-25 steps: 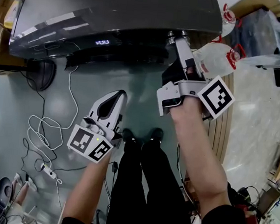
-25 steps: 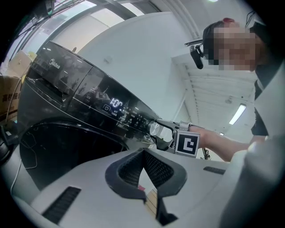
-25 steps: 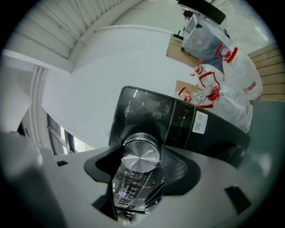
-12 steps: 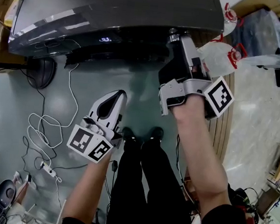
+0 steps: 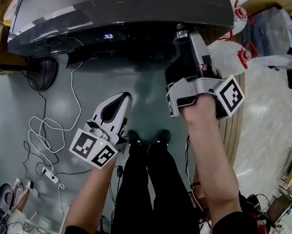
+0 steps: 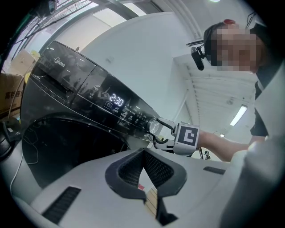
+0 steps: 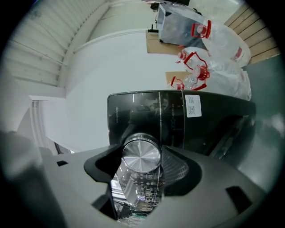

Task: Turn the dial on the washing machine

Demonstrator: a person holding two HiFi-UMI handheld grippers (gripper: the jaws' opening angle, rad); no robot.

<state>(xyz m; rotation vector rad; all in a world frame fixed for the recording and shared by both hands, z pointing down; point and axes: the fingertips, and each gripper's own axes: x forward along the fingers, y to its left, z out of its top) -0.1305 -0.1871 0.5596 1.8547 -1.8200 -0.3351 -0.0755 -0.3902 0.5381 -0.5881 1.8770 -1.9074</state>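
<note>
In the head view the right gripper [image 5: 187, 39], clamped on the brushed-silver round dial [image 5: 180, 35], covers all but a sliver of its rim. The glossy dark grey washing machine [image 5: 121, 3] runs off the top edge, and its small lit display [image 5: 108, 35] is too small to read there. In the right gripper view the print on the white square label [image 7: 193, 106] cannot be made out. In the left gripper view the left gripper [image 6: 142, 152], its own white body filling the foreground, hides the lower part of the round dark door [image 6: 67, 142].
</note>
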